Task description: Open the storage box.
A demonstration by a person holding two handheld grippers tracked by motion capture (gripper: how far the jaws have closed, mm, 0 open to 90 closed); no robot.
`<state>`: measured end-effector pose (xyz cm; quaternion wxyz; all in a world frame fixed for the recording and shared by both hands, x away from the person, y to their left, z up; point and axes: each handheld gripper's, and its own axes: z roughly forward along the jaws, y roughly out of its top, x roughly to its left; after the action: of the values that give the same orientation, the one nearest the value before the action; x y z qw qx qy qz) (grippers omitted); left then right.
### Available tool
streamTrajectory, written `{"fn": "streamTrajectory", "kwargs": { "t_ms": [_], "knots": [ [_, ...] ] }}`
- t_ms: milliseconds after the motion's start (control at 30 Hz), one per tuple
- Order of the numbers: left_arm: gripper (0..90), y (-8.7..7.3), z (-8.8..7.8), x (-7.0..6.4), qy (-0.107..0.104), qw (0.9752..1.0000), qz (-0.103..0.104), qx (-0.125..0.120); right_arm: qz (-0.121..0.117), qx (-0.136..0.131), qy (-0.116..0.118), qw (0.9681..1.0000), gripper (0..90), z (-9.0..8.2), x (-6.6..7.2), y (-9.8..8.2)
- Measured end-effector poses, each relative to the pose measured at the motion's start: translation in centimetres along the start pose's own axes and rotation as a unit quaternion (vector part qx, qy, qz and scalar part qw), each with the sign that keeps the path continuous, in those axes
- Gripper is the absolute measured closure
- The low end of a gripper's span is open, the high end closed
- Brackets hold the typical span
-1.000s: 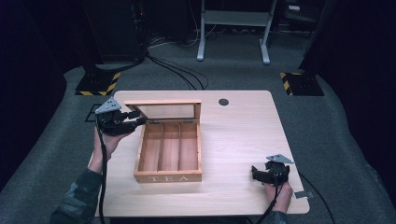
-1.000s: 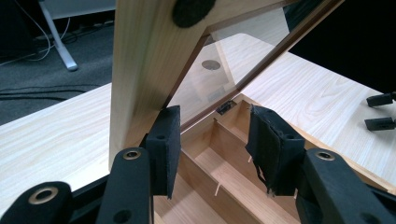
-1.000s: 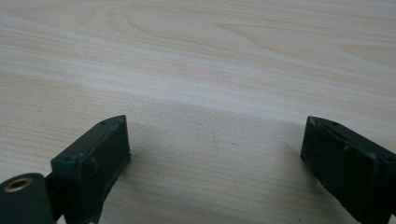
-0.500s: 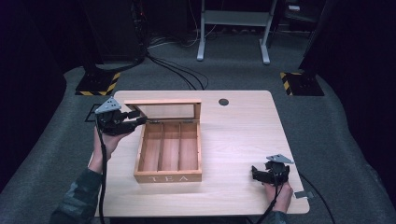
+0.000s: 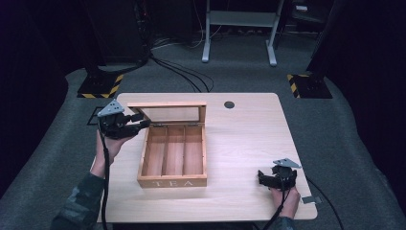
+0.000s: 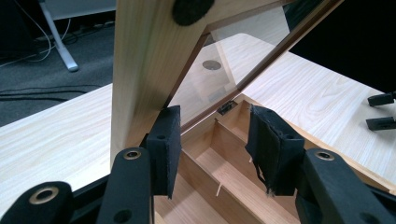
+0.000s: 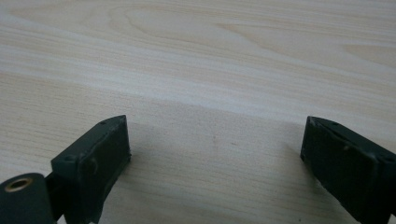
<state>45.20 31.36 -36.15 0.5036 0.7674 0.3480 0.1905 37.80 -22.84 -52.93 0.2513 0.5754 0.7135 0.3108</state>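
1. A wooden tea box (image 5: 174,155) is placed on the table (image 5: 249,139), left of the middle, with its front side toward the near edge.
2. The lid (image 5: 167,113) of the box, a wooden frame with a clear pane, is raised upright at the far side of the box, and three long compartments are seen inside.
3. The left gripper (image 5: 136,125) is held at the far left corner of the box, beside the left end of the lid.
4. In the left gripper view, a gap is seen between its fingers (image 6: 166,144); one finger is touching the wooden frame of the lid (image 6: 144,70), the other is apart from it over the compartments.
5. No grasp on the lid is seen.
6. The right gripper (image 5: 268,178) is rested near the near right corner of the table, well apart from the box.
7. Its fingers (image 7: 100,154) are spread wide and nothing is held between them.
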Motion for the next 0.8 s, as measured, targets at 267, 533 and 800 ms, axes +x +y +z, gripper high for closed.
{"fn": "streamTrajectory", "kwargs": {
  "t_ms": [267,533,800],
  "knots": [
    [54.3,0.0,0.02,0.0,0.0,1.0,0.0,-0.001,0.0,0.0,0.0,1.0,7.5,0.0,0.0,0.0],
    [54.5,0.01,-0.03,-0.06,0.0,1.0,0.001,0.002,0.0,0.0,0.0,1.0,7.5,0.0,0.01,0.0],
    [54.5,-0.02,-0.01,0.03,-0.001,1.0,-0.001,-0.001,0.0,0.0,0.0,1.0,7.5,0.0,0.01,0.0]
  ]
}}
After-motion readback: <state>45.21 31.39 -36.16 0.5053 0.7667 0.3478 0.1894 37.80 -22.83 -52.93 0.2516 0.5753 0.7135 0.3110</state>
